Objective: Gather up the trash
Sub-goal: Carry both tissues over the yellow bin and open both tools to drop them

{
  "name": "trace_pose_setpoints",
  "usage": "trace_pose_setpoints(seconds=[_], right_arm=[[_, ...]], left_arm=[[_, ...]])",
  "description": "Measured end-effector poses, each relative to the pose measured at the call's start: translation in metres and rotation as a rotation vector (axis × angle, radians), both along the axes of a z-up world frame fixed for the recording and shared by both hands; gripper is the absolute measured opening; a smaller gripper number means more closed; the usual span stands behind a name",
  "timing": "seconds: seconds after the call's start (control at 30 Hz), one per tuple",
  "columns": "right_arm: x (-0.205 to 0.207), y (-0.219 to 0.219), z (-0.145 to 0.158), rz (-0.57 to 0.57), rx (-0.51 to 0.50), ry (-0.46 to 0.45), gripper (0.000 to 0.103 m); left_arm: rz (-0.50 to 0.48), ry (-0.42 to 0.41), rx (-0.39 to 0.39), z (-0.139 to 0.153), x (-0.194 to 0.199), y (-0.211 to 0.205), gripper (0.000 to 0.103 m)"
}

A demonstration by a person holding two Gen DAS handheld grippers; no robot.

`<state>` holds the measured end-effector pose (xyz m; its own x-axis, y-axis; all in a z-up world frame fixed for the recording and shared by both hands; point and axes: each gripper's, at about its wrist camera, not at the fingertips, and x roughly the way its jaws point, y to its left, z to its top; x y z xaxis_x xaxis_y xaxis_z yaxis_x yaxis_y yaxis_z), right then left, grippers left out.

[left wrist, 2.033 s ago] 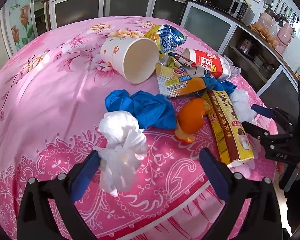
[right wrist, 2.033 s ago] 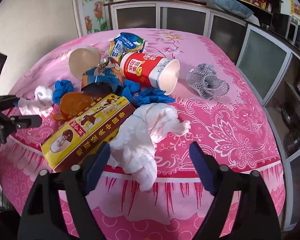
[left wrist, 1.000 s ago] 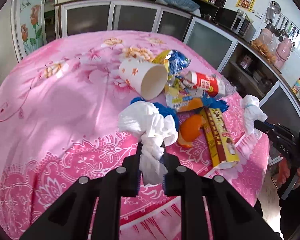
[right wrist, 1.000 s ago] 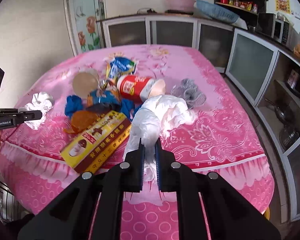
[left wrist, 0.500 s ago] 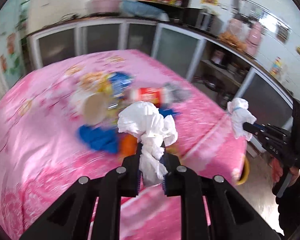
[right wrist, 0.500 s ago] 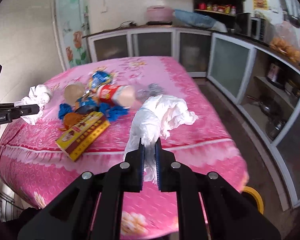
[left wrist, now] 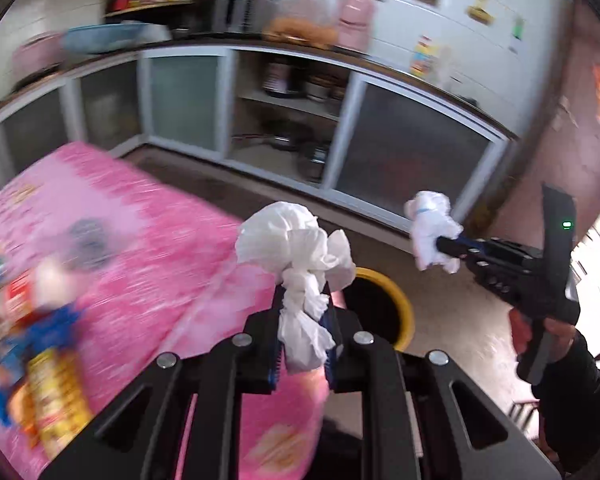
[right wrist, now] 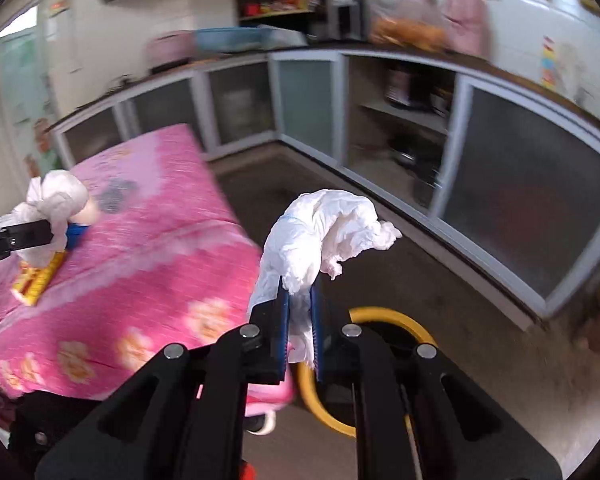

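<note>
— Left gripper (left wrist: pixel 302 320)?
— Clamped on a tissue wad (left wrist: pixel 296 248), yellow bin (left wrist: pixel 400 308) just beyond.
— Right gripper (right wrist: pixel 299 320)?
— Pinching another tissue (right wrist: pixel 324 232), same bin below; pink worktop (right wrist: pixel 140 240) off left.

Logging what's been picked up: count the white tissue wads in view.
2. One tissue wad is clamped in the left tongs; the other wad is in the right tongs. Table blur may hide more.

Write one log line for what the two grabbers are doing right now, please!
left gripper: shut on white tissue wad | right gripper: shut on white tissue | yellow-rimmed bin: on floor beside pink table
</note>
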<state>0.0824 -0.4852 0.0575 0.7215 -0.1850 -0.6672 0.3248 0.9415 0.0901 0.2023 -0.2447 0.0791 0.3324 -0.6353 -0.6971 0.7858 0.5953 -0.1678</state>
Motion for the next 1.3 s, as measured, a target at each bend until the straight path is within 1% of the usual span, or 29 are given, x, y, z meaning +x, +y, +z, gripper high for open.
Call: trace_pose_setpoints(seconds=[0.07, 0.1, 0.17, 0.23, 0.33, 0.4, 0.53, 0.67, 0.8, 0.9, 0.97, 1.0, 1.03, 1.07, 1.1, 1.13, 1.17, 1.23, 1.3], right_arm=[[-0.007, -0.018, -0.014, -0.042, 0.02, 0.015, 0.009], [-0.01, -0.024, -0.019, -0.058, 0.028, 0.021, 0.009], [-0.014, -0.039, -0.036, -0.095, 0.053, 0.04, 0.009], [-0.017, -0.052, -0.053, -0.121, 0.078, 0.058, 0.009], [-0.019, -0.067, -0.077, -0.147, 0.113, 0.085, 0.009], [-0.022, -0.076, -0.093, -0.161, 0.146, 0.098, 0.009], [-0.016, -0.094, -0.127, -0.195, 0.194, 0.137, 0.01], [-0.009, -0.107, -0.154, -0.226, 0.222, 0.187, 0.01], [-0.005, -0.116, -0.176, -0.242, 0.238, 0.233, 0.01], [-0.006, -0.122, -0.19, -0.252, 0.255, 0.256, 0.01], [-0.004, -0.126, -0.198, -0.25, 0.285, 0.272, 0.012], [-0.003, -0.128, -0.2, -0.257, 0.289, 0.281, 0.016], [-0.002, -0.128, -0.203, -0.258, 0.287, 0.293, 0.02], [-0.003, -0.13, -0.205, -0.262, 0.284, 0.298, 0.034], [-0.005, -0.131, -0.206, -0.276, 0.279, 0.298, 0.058], [-0.01, -0.132, -0.206, -0.29, 0.284, 0.285, 0.067], [-0.015, -0.134, -0.205, -0.307, 0.292, 0.278, 0.07], [-0.026, -0.135, -0.203, -0.338, 0.293, 0.287, 0.07], [-0.04, -0.132, -0.194, -0.369, 0.251, 0.267, 0.07]], left_arm=[[-0.069, 0.008, 0.012, -0.01, -0.005, -0.039, 0.015], [-0.089, 0.009, 0.016, -0.013, -0.007, -0.052, 0.015], [-0.139, 0.026, 0.032, -0.026, -0.009, -0.091, 0.015], [-0.163, 0.047, 0.054, -0.038, -0.008, -0.116, 0.015], [-0.205, 0.079, 0.1, -0.063, -0.009, -0.161, 0.015], [-0.225, 0.089, 0.124, -0.078, -0.009, -0.183, 0.015], [-0.227, 0.106, 0.198, -0.109, -0.004, -0.221, 0.015], [-0.223, 0.128, 0.258, -0.134, 0.003, -0.25, 0.015], [-0.22, 0.144, 0.294, -0.152, 0.011, -0.267, 0.015], [-0.215, 0.172, 0.297, -0.161, 0.013, -0.278, 0.015], [-0.197, 0.175, 0.297, -0.163, 0.016, -0.284, 0.023], [-0.189, 0.18, 0.288, -0.164, 0.018, -0.287, 0.034], [-0.182, 0.188, 0.278, -0.162, 0.019, -0.286, 0.054], [-0.167, 0.2, 0.263, -0.161, 0.021, -0.285, 0.066], [-0.15, 0.209, 0.245, -0.159, 0.022, -0.283, 0.081], [-0.135, 0.221, 0.224, -0.157, 0.022, -0.278, 0.084], [-0.124, 0.233, 0.208, -0.154, 0.024, -0.276, 0.085], [-0.103, 0.239, 0.183, -0.147, 0.024, -0.266, 0.087], [-0.08, 0.251, 0.136, -0.137, 0.025, -0.254, 0.087]])
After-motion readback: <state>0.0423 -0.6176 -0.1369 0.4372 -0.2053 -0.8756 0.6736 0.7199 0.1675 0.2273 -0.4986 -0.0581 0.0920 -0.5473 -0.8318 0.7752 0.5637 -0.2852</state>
